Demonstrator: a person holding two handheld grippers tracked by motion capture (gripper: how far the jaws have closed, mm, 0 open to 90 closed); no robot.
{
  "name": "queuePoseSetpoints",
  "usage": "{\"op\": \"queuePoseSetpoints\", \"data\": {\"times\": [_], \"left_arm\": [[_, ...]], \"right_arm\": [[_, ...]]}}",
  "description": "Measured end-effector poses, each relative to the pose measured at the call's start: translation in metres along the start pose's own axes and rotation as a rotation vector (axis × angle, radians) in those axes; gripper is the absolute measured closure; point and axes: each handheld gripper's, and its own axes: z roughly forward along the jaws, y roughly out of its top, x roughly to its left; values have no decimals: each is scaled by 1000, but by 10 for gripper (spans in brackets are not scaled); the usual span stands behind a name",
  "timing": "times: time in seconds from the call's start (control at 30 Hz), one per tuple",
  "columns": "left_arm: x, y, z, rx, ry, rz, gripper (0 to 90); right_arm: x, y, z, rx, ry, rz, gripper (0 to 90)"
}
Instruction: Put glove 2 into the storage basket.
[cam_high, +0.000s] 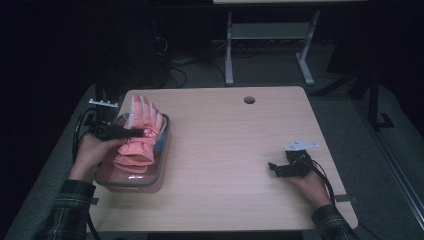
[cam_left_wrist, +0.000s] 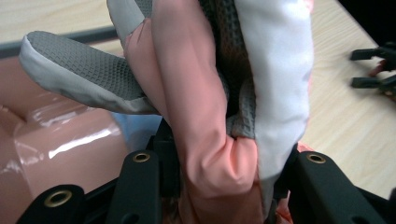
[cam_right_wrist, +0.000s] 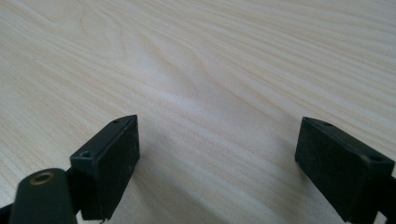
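Observation:
A pink and white winter glove (cam_high: 141, 131) with grey textured palm patches hangs over a clear plastic bin (cam_high: 159, 170) at the table's left. My left gripper (cam_high: 134, 133) is shut on the glove; in the left gripper view the folded glove (cam_left_wrist: 219, 93) is pinched between the two black jaws, its grey thumb sticking out to the left. My right gripper (cam_high: 274, 168) rests near the table's right front, jaws wide apart, with bare wood between them (cam_right_wrist: 215, 135). Far off in the left gripper view the right gripper (cam_left_wrist: 376, 70) lies on the table.
The light wood table (cam_high: 235, 150) has a round cable hole (cam_high: 249, 100) near its far edge. The bin holds something pale blue (cam_left_wrist: 135, 130) under the glove. A white desk frame (cam_high: 270, 45) stands on the carpet beyond the table.

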Motion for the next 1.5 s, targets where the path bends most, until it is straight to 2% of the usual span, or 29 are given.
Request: {"op": "queuePoseSetpoints", "data": {"times": [0.2,0.33,0.43,0.67,0.7,0.83,0.97,1.03,1.2,1.23,1.5], "left_arm": [[8,-8,18,37,27,-10,575],[13,-13,29,76,28,-8,570],[16,-18,40,95,14,-24,564],[23,-30,53,117,18,-23,557],[23,-31,54,107,17,-34,555],[23,-31,53,103,14,-28,512],[26,-31,52,88,-1,-29,361],[26,-31,50,80,5,-20,281],[22,-26,42,75,43,1,172],[22,-25,39,81,49,13,164],[13,-15,15,18,72,41,149]], "right_arm": [[0,0,0,0,0,0,132],[0,0,0,-1,-1,0,132],[0,0,0,-1,-1,0,132],[0,0,0,-1,-1,2,132],[0,0,0,-1,-1,2,132],[0,0,0,-1,-2,1,132],[0,0,0,-1,-2,1,132],[0,0,0,-1,-2,1,132],[0,0,0,-1,-2,1,132],[0,0,0,-1,-2,2,132],[0,0,0,0,-2,4,132]]}}
